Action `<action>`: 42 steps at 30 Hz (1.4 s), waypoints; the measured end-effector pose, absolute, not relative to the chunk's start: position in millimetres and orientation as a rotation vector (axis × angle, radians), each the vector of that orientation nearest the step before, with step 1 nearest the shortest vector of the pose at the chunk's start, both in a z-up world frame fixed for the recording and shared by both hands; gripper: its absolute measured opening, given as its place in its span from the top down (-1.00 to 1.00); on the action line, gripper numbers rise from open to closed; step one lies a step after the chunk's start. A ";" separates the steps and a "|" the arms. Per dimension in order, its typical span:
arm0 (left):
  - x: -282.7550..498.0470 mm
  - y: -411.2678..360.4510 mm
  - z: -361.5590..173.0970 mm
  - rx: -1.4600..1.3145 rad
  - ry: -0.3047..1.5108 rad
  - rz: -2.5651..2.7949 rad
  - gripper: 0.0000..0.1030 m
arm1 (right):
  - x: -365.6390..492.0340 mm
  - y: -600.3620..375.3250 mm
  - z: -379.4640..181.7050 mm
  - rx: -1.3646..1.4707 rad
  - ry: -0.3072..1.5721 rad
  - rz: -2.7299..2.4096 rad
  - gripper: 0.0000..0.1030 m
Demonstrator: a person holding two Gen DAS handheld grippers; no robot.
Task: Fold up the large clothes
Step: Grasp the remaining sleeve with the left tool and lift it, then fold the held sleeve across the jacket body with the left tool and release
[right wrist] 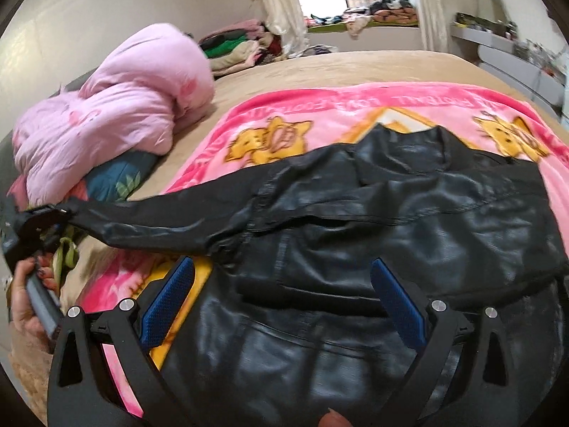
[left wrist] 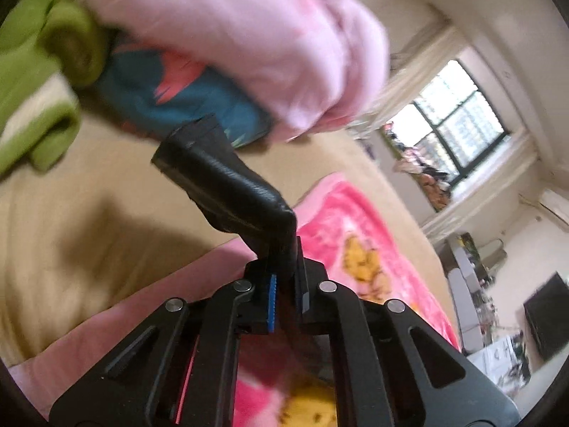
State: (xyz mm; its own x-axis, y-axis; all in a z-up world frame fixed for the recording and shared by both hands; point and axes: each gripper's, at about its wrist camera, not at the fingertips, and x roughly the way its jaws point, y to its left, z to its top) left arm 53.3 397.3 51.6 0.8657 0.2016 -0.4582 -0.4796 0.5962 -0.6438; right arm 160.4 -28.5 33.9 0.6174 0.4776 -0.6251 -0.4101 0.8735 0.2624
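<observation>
A black leather jacket [right wrist: 391, 235] lies spread on a pink cartoon blanket [right wrist: 320, 114]. Its left sleeve [right wrist: 160, 217] stretches out sideways, lifted off the bed. My left gripper [left wrist: 284, 252] is shut on that sleeve, and the cuff end [left wrist: 213, 174] sticks out past the fingers. In the right wrist view the left gripper [right wrist: 65, 211] shows at the far left edge, held by a hand [right wrist: 28, 302]. My right gripper [right wrist: 281, 281] hovers open over the jacket's lower body, with its blue pads [right wrist: 167, 295] wide apart and nothing between them.
A bundled pink quilt [right wrist: 117, 106] sits on a blue patterned pillow [right wrist: 110, 178] at the bed's left side. A green garment [left wrist: 35, 71] lies beside it. Folded clothes [right wrist: 234, 46] are stacked at the far corner. A beige sheet [right wrist: 355, 64] covers the bed.
</observation>
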 end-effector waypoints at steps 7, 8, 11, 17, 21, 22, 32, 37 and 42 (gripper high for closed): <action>65.7 345.4 107.1 -0.705 0.317 0.312 0.98 | 152.1 -72.0 43.7 0.129 0.720 0.463 -0.91; 68.9 336.8 113.8 -0.685 0.317 0.298 0.98 | 150.4 -75.9 45.3 0.129 0.715 0.458 -0.91; 78.1 306.2 136.2 -0.618 0.316 0.249 0.98 | 142.7 -90.0 50.5 0.101 0.692 0.411 -0.91; 93.5 250.1 172.6 -0.506 0.300 0.162 0.98 | 131.9 -114.4 57.7 0.083 0.656 0.379 -0.91; 103.1 207.3 192.5 -0.438 0.291 0.088 0.98 | 127.9 -136.9 61.7 0.118 0.640 0.364 -0.91; 105.9 194.2 197.2 -0.418 0.290 0.062 0.98 | 127.2 -141.4 62.7 0.125 0.637 0.358 -0.91; 136.8 101.7 193.0 -0.334 0.360 -0.148 0.99 | 114.6 -199.9 69.6 0.091 0.577 0.186 -0.91; 149.6 58.9 165.1 -0.260 0.437 -0.207 0.99 | 113.5 -236.1 67.0 0.154 0.565 0.138 -0.91; 156.4 22.2 138.4 -0.188 0.510 -0.248 0.99 | 111.7 -268.7 63.4 0.217 0.560 0.092 -0.91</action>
State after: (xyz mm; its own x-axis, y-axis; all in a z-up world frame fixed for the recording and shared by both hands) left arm 156.4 22.2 138.4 0.8442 -0.2797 -0.4572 0.1867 0.9531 -0.2383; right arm 111.7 -268.7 63.4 0.8439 0.1451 -0.5165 -0.0273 0.9731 0.2288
